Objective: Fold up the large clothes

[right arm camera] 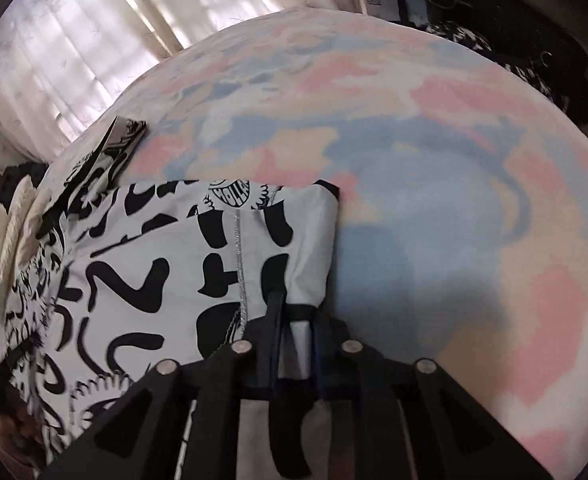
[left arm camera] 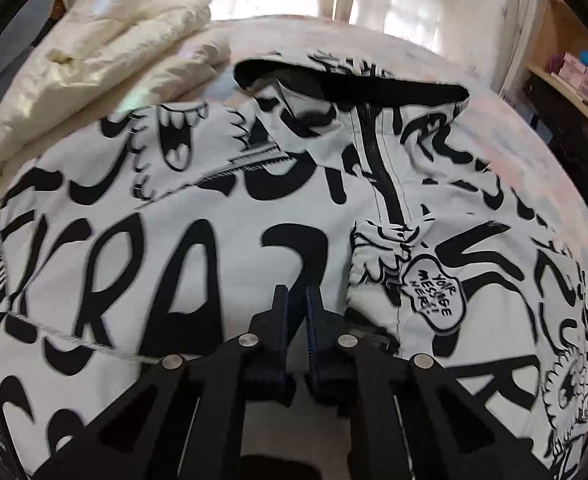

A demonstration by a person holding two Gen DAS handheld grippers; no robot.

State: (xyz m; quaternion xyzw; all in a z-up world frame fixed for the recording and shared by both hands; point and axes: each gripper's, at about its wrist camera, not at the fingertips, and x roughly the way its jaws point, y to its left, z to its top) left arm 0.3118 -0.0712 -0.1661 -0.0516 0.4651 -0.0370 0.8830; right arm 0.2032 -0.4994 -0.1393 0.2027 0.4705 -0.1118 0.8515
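Observation:
A white jacket (left arm camera: 214, 220) with a black graffiti print lies spread on the bed, its black-lined hood (left arm camera: 353, 80) at the far end and its zip (left arm camera: 381, 168) running down the middle. My left gripper (left arm camera: 297, 300) sits at the jacket's near edge, jaws almost together and pinching a thin fold of the white fabric. In the right wrist view the jacket (right arm camera: 154, 260) fills the left half. My right gripper (right arm camera: 295, 312) is shut on its black-trimmed edge near the right corner, with white cloth between the fingers.
The bed sheet (right arm camera: 413, 160) is pastel pink, blue and cream and stretches bare to the right of the jacket. A folded cream duvet (left arm camera: 94, 60) lies at the far left. Dark clothing (right arm camera: 513, 40) is piled past the bed's far right edge. A shelf (left arm camera: 573, 72) stands on the right.

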